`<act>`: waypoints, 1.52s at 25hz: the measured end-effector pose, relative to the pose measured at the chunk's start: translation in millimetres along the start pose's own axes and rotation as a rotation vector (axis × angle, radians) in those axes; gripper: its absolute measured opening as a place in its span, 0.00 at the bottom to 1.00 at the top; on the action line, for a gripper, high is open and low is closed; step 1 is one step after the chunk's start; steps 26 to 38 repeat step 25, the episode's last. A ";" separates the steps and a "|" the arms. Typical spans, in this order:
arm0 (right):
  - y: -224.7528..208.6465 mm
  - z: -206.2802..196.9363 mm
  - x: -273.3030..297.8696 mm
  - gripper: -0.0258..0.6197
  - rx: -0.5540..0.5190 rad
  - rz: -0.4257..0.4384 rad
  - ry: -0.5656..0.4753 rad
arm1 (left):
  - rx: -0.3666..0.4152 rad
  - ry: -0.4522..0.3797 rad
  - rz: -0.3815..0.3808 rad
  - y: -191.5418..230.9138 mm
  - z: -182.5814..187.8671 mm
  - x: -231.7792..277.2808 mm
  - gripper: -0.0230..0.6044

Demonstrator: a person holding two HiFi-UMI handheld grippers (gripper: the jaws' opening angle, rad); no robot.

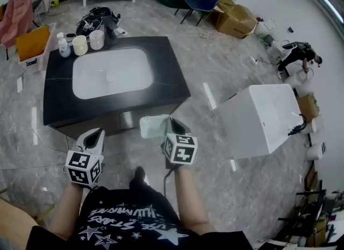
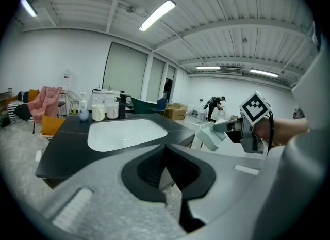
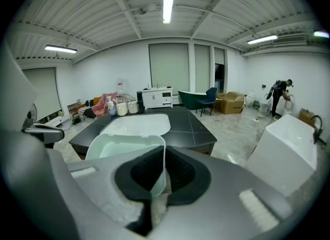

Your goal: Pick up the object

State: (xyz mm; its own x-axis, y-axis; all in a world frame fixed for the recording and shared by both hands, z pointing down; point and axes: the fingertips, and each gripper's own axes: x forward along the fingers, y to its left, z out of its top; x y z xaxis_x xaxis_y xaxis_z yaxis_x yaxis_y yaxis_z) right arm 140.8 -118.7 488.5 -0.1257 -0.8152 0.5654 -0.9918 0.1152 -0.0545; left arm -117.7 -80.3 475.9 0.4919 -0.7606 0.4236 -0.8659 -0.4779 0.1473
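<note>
Pale-green tub (image 3: 121,148) rim pinched in right tool (image 3: 164,182).

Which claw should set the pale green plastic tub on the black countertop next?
Right: the right claw grips the wall of the pale green plastic tub, facing the black countertop; the left claw is shut, empty.

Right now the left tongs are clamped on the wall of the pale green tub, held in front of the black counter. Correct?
Wrong side. It is the right tongs that are clamped on the wall of the pale green tub, held in front of the black counter. The right gripper view shows it.
</note>
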 end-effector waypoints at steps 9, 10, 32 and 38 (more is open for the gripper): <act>49.6 -16.6 -29.7 0.06 0.014 -0.050 -0.016 | 0.026 -0.013 -0.058 29.0 -12.2 -36.5 0.05; 54.5 -17.8 -32.9 0.06 0.015 -0.053 -0.015 | 0.028 -0.014 -0.063 31.5 -12.9 -40.3 0.05; 106.7 -59.2 -81.1 0.06 0.015 -0.092 -0.007 | 0.022 -0.012 -0.108 42.5 -49.9 -98.5 0.05; 106.7 -59.2 -81.1 0.06 0.015 -0.092 -0.007 | 0.022 -0.012 -0.108 42.5 -49.9 -98.5 0.05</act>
